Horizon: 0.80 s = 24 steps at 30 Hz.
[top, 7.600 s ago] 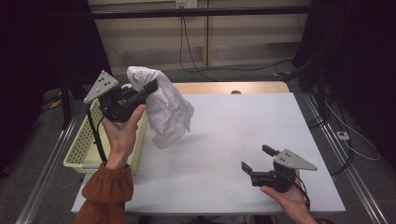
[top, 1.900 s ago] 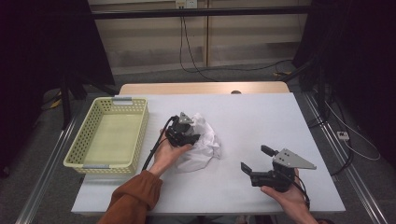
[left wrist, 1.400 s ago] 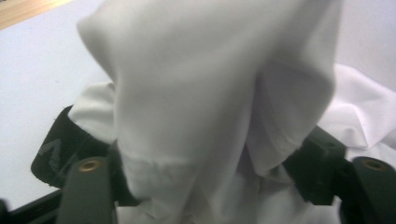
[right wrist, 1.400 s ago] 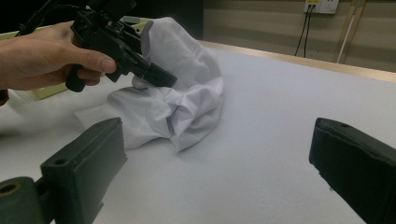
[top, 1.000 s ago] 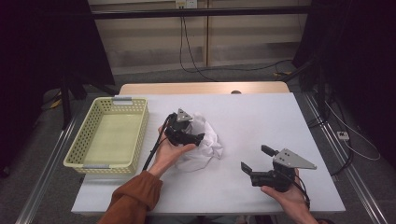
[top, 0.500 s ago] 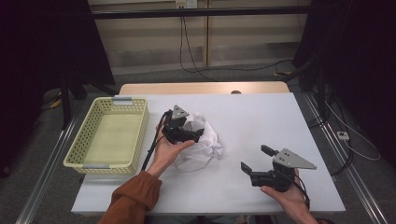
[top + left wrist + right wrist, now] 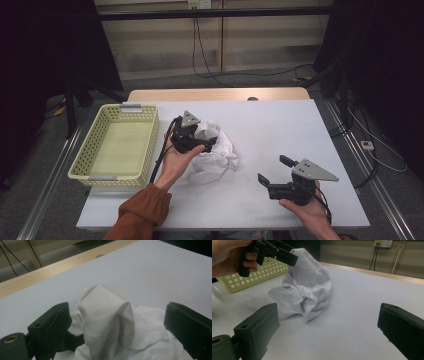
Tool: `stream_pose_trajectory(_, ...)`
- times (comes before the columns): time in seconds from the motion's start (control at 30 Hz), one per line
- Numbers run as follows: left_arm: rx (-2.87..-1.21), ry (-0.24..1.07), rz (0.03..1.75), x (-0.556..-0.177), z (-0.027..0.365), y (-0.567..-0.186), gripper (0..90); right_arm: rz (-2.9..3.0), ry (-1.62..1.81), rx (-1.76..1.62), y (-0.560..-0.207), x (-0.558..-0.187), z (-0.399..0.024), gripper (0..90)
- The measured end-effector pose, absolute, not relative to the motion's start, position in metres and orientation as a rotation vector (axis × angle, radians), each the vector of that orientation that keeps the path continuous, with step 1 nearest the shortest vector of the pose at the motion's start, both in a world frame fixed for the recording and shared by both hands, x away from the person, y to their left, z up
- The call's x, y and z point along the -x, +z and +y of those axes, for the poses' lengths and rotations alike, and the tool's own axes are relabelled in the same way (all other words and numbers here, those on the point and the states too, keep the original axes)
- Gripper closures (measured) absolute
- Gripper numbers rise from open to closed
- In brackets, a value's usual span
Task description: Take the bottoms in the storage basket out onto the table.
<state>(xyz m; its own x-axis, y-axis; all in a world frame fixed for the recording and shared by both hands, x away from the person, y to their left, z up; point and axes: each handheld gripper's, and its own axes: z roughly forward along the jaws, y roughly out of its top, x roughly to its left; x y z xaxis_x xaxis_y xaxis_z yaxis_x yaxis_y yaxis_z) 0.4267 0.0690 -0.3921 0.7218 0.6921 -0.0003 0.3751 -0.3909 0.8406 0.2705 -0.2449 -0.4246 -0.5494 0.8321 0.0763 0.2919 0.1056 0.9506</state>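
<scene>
high view showed the crumpled white cloth (image 7: 212, 152) lying out on the white table (image 7: 280, 135) beside the empty yellow perforated plastic basket (image 7: 117, 147), left gripper (image 7: 202, 142) spread around a raised fold, right gripper (image 7: 272, 170) spread and idle, any straightening judged outstanding.

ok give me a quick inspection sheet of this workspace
surface: white table, bare apart from the items below
job's things: crumpled white cloth heaped left of centre; one fold stands up between the left jaws
clutter: yellow perforated basket at the left edge, nothing seen inside
grippers: left hand-held gripper open around the cloth's fold; right hand-held gripper open, apart from the cloth
cables: black cable trailing from the left hand-held gripper; wall cables behind
surroundings: wooden table edge, dark curtains either side
</scene>
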Motion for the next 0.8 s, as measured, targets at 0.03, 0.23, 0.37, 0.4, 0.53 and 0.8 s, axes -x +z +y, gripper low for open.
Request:
stream_pose_trajectory(0.03, -2.021, 0.448, 0.806, -0.426, 0.069, -0.392, 4.8, 1.902, 1.452, -1.090, -0.425, -0.271, -0.245, 3.7)
stream_pose_trajectory(0.23, -2.028, 0.459, 0.763, -0.419, 0.069, -0.387, 4.5, 1.904, 1.449, -1.090, -0.425, -0.271, -0.245, 3.7)
stream_pose_trajectory(0.37, -2.009, 0.465, 0.750, -0.415, 0.071, -0.382, 4.3, 1.904, 1.448, -1.089, -0.425, -0.271, -0.245, 3.7)
stream_pose_trajectory(0.4, -2.006, 0.463, 0.753, -0.414, 0.070, -0.381, 4.3, 1.904, 1.448, -1.090, -0.425, -0.270, -0.245, 3.7)
stream_pose_trajectory(0.53, -2.010, 0.477, 0.751, -0.411, 0.072, -0.379, 4.4, 1.898, 1.452, -1.098, -0.425, -0.270, -0.245, 3.7)
stream_pose_trajectory(0.8, -2.004, 0.479, 0.712, -0.402, 0.075, -0.371, 5.6, 1.903, 1.449, -1.091, -0.425, -0.271, -0.245, 3.7)
